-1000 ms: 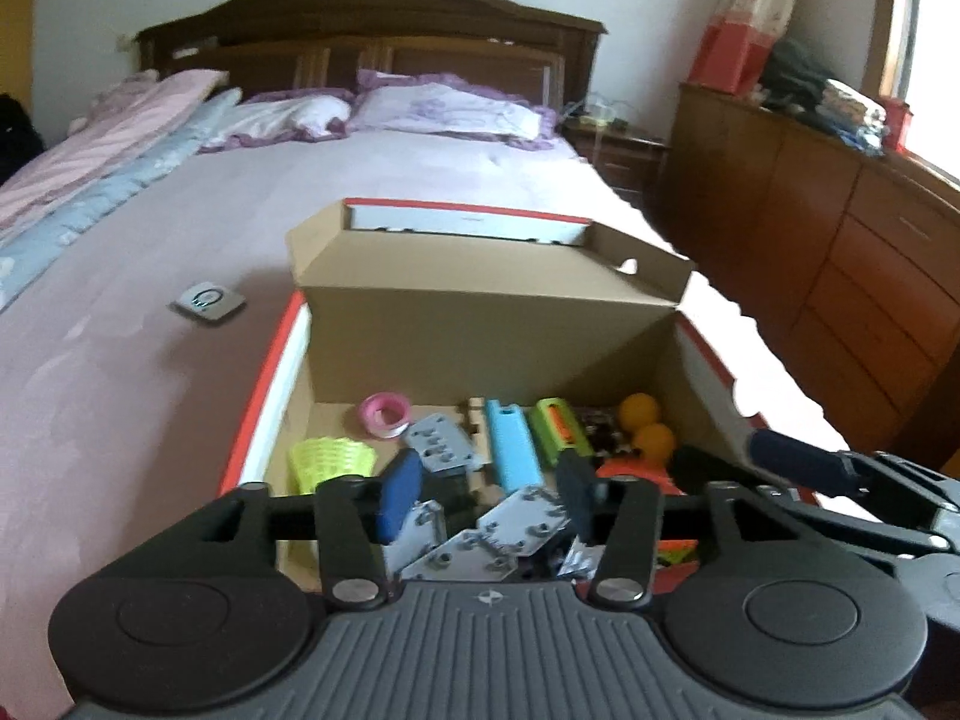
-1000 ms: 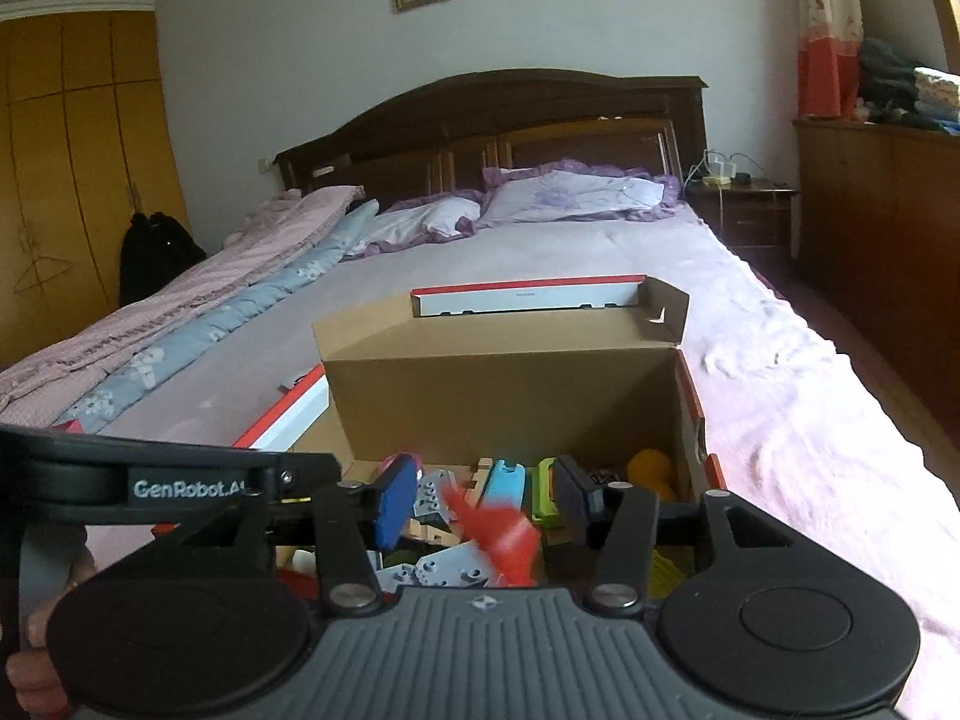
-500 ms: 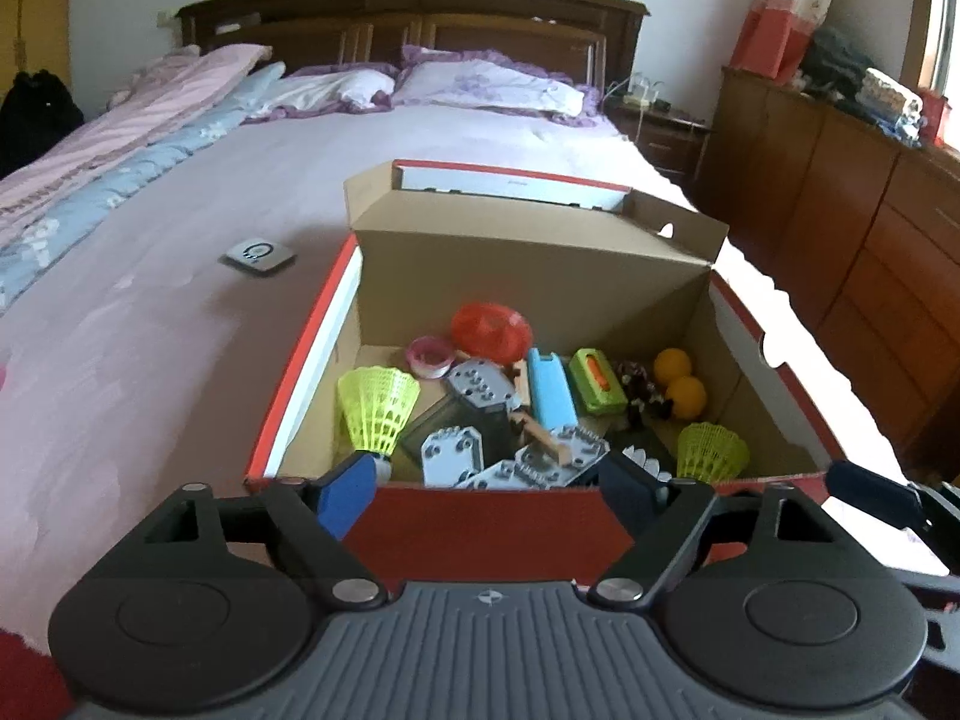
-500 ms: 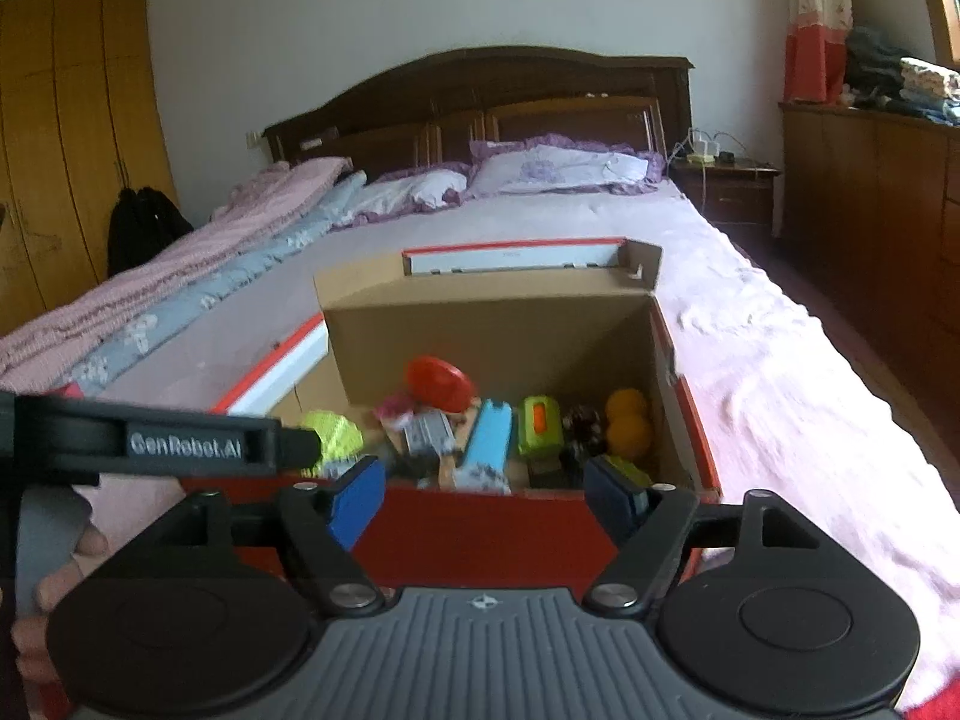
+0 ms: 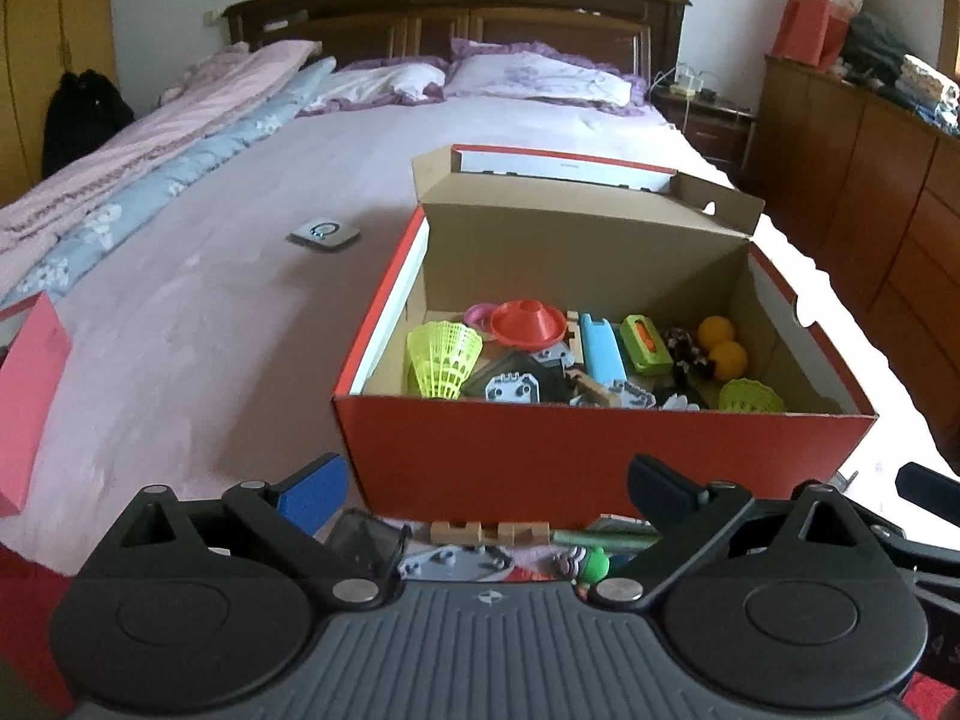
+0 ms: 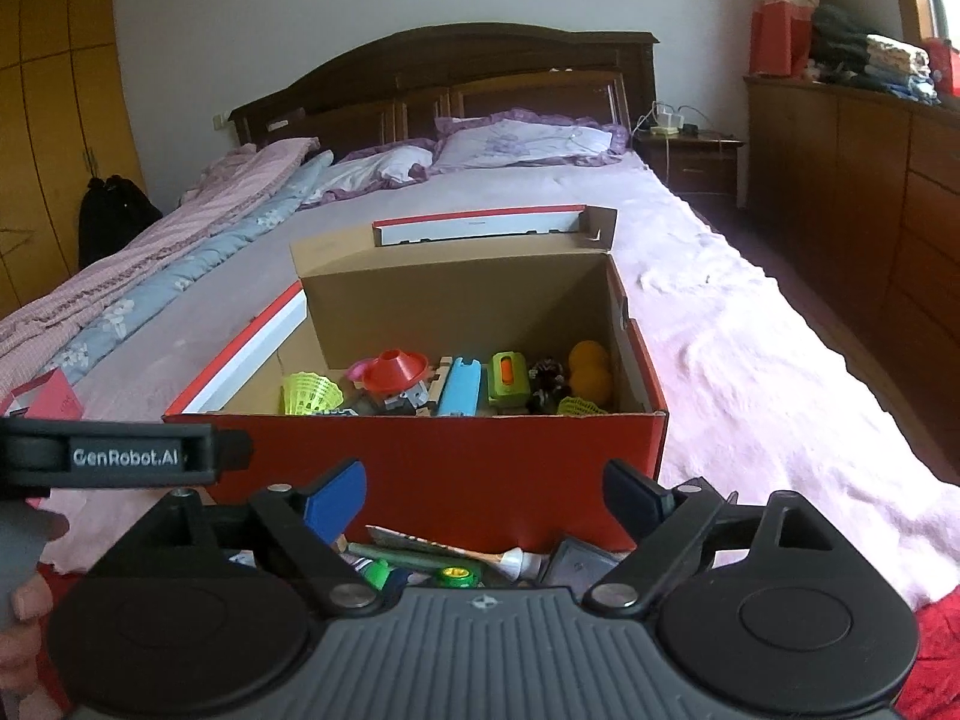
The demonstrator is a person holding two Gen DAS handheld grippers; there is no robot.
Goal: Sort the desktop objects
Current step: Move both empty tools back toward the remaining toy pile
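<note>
A red shoebox (image 5: pixel 600 456) (image 6: pixel 432 468) stands open on the bed, holding a red cone (image 5: pixel 528 324) (image 6: pixel 396 369), yellow-green shuttlecocks (image 5: pixel 444 357), a blue block (image 5: pixel 603 351), a green toy (image 5: pixel 645 345), orange balls (image 5: pixel 723 348) and grey bricks. My left gripper (image 5: pixel 486 489) is open and empty, in front of the box's near wall. My right gripper (image 6: pixel 486 495) is open and empty, also before the box. Loose items lie between box and grippers: a wooden piece (image 5: pixel 489 531), a green stick (image 5: pixel 600 538), a tube (image 6: pixel 516 561), a dark square piece (image 6: pixel 576 564).
The box sits on a pink bedspread (image 5: pixel 210 324). A small grey device (image 5: pixel 324 232) lies left of the box. A red card (image 5: pixel 27 390) stands at the far left. A wooden dresser (image 6: pixel 870 192) lines the right wall. The left gripper's body (image 6: pixel 120 456) shows at left.
Both grippers have pulled back out of the box and opened wide. The red cone that was at the right gripper now lies in the box.
</note>
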